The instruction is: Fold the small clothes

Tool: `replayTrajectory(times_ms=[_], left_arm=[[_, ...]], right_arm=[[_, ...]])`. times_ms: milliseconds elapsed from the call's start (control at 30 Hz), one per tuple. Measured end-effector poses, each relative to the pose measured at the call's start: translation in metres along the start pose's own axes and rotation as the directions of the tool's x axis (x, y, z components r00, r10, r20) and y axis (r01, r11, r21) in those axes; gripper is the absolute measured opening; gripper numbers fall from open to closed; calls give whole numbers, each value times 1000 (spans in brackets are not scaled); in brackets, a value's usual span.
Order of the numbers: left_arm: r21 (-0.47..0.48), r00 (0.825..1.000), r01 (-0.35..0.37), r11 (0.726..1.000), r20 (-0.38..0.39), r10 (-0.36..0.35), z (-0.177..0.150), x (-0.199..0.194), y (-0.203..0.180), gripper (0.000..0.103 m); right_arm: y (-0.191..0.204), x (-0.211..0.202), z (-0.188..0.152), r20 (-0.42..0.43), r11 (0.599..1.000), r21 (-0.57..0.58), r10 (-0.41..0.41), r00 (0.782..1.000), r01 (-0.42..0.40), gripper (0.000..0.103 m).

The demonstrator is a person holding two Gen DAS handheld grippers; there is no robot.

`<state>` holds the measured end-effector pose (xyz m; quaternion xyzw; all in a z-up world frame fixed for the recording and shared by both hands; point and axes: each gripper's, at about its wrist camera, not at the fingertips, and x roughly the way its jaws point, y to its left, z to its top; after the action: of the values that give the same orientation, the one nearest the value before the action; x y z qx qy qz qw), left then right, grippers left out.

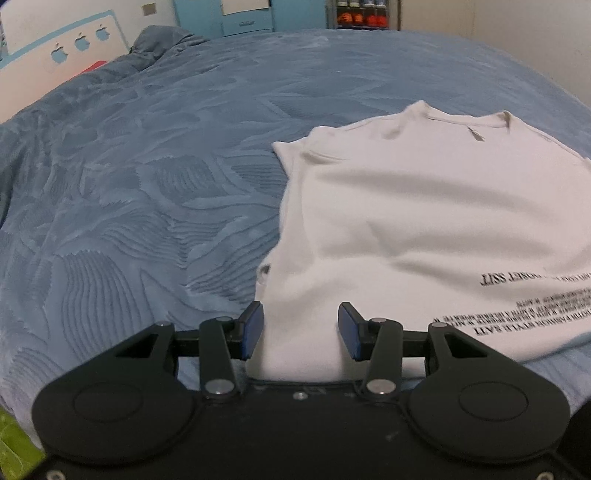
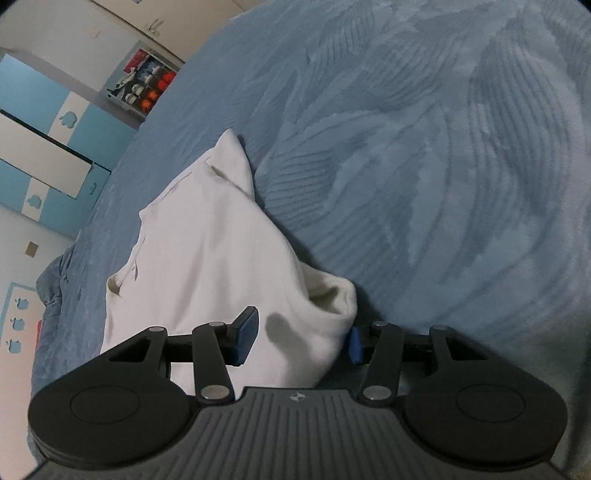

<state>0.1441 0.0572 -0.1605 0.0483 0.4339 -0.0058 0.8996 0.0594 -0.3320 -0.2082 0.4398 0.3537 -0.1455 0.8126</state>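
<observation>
A white T-shirt [image 1: 424, 206] lies on the blue bedspread [image 1: 147, 184], collar at the far end, with black printed text near its right hem. My left gripper [image 1: 301, 330] is open at the shirt's near left corner, and cloth sits between its blue pads [image 1: 253, 332]. In the right wrist view the same shirt [image 2: 207, 258] is bunched up, with a sleeve opening raised near the right finger. My right gripper [image 2: 299, 343] is open with a thick fold of the shirt between its fingers. The cloth partly hides its right pad [image 2: 355, 345].
A rumpled blue quilt [image 1: 162, 40] is heaped at the far left by a headboard with apple decals [image 1: 59, 55]. A blue cabinet [image 1: 236, 14] and a stocked shelf [image 1: 365, 14] stand beyond the bed. A green object [image 1: 14, 443] shows at the lower left.
</observation>
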Motion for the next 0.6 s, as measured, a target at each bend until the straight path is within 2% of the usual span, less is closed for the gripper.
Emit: replayTrajectory(times_ms=[167, 200, 267, 300, 333, 400, 500, 600], left_arm=[[-7, 1000, -3, 1000, -24, 3, 0, 15, 2, 47], [-3, 1000, -4, 1000, -27, 4, -1, 19, 2, 48], [3, 999, -7, 1000, -34, 7, -1, 24, 1, 49], [4, 999, -7, 1000, -42, 8, -2, 26, 1, 50], [2, 998, -9, 1000, -58, 10, -1, 28, 2, 51], [-7, 997, -9, 1000, -71, 9, 0, 27, 4, 52], [-3, 997, -4, 1000, -74, 4, 0, 25, 5, 52], [-6, 997, -1, 1000, -79, 0, 0, 23, 7, 52]], right_arm=[[3, 10, -5, 22, 999, -16, -27, 999, 28, 59], [1, 8, -5, 26, 999, -19, -26, 999, 27, 56], [-1, 2, -8, 37, 999, -17, -34, 999, 34, 49], [-3, -2, -9, 41, 999, -13, -38, 998, 38, 41], [-5, -7, -10, 46, 999, 2, -50, 998, 50, 25], [-6, -15, -15, 52, 997, 12, -82, 995, 81, 9], [7, -17, -18, 83, 991, -81, -102, 991, 109, 4], [14, -17, -16, 100, 990, -94, -97, 990, 106, 4]])
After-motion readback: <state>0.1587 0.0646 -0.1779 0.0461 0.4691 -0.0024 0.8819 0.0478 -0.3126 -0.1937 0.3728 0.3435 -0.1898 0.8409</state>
